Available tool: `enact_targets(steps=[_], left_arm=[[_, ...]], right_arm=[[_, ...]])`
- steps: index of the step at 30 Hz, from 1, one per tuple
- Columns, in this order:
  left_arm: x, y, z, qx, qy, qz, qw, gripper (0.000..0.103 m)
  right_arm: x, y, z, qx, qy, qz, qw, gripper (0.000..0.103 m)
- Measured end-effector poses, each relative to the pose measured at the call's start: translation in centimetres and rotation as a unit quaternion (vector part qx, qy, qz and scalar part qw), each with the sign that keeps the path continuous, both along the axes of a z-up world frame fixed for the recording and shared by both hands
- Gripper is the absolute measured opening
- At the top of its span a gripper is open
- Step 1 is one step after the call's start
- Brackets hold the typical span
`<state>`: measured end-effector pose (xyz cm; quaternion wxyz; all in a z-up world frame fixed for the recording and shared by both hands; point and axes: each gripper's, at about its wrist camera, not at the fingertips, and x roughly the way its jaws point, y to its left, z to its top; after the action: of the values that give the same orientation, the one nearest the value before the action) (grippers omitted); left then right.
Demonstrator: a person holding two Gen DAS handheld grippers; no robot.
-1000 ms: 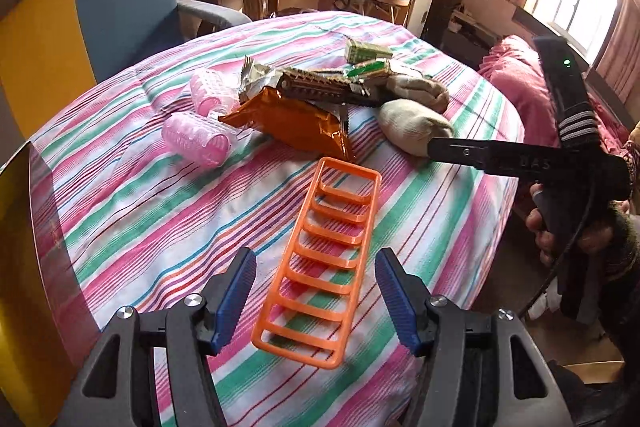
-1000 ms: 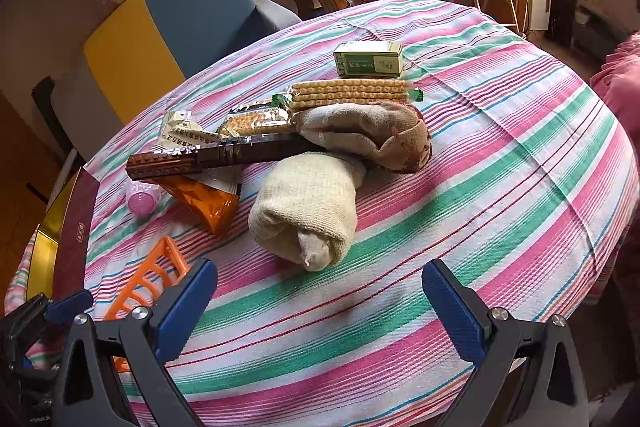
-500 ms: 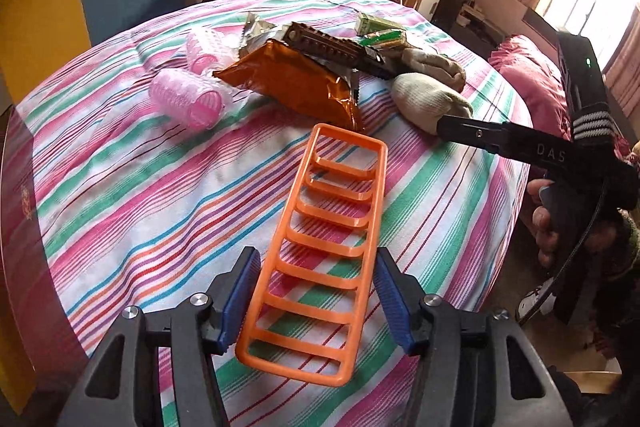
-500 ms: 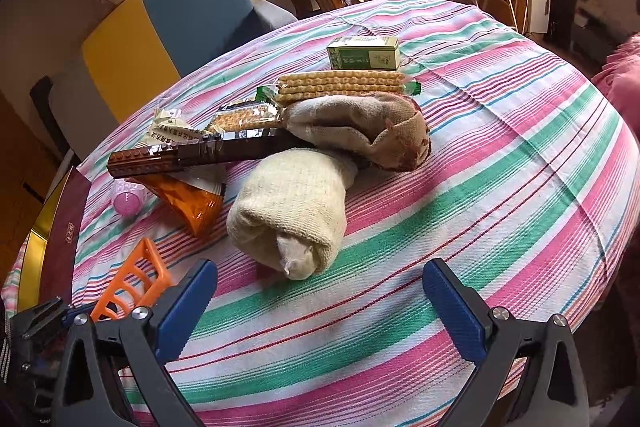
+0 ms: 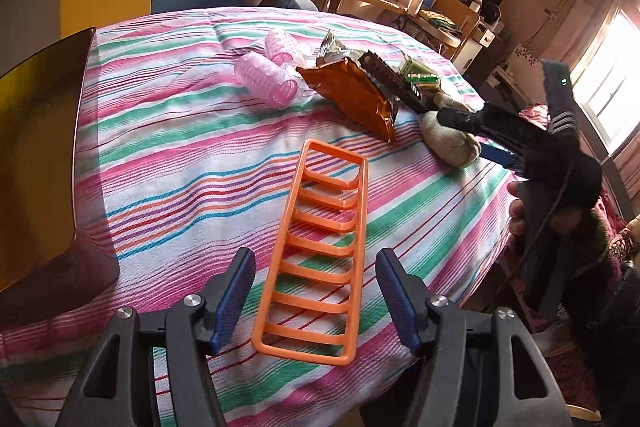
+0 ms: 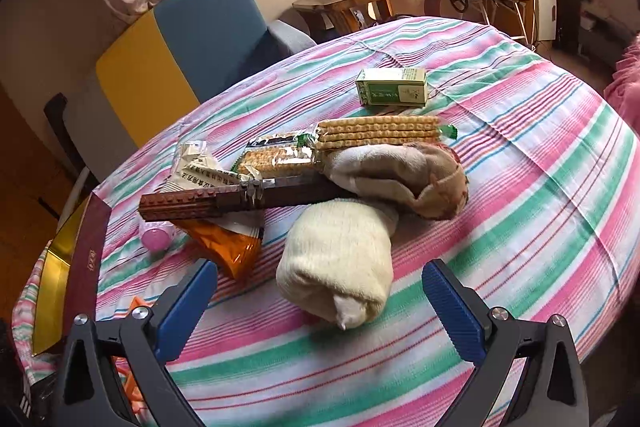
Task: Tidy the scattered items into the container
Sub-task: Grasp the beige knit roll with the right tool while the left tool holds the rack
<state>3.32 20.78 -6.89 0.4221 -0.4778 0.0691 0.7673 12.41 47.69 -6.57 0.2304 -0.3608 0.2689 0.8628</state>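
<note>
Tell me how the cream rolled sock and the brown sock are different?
The cream rolled sock is one plain pale colour; the brown sock is tan with a darker brown patch. The cream rolled sock is a tight bundle lying nearer the right gripper; the brown sock is looser and floppier, lying behind it, touching it. Both are soft knits on the striped tablecloth.

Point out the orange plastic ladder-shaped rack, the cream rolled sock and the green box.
orange plastic ladder-shaped rack [image 5: 320, 259], left wrist view, a middle rung
cream rolled sock [image 6: 340, 263], right wrist view, its top
green box [image 6: 392, 87], right wrist view, front face
</note>
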Motion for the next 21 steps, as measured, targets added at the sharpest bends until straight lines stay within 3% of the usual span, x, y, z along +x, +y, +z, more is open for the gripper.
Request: enact_targets(steps=[4,7,8,16,21], left_arm=[[-0.5,0.0,0.7,0.008,0.006,-0.001,0.9999,0.064],[-0.7,0.6,0.8,0.0,0.01,-0.012,0.9999,0.064],[-0.6,0.9,0.8,-0.008,0.017,-0.018,0.9997,0.064],[-0.6,2.7,0.8,-0.014,0.02,-0.075,0.9969,0.064],[-1.2,3.4,0.4,-0.028,0.02,-0.092,0.9952,0.064]], right_arm=[[-2.0,0.2,-0.8,0.021,-0.039,0.002,0.999,0.099],[-2.3,-0.1,-1.5,0.03,-0.068,0.016,0.997,0.068],[-2.0,-0.4,-1.4,0.043,-0.07,0.017,0.996,0.063],[0.8,-3.2,-0.8,0.024,-0.031,0.081,0.996,0.061],[1.7,-5.0,-1.5,0.029,-0.038,0.101,0.994,0.063]])
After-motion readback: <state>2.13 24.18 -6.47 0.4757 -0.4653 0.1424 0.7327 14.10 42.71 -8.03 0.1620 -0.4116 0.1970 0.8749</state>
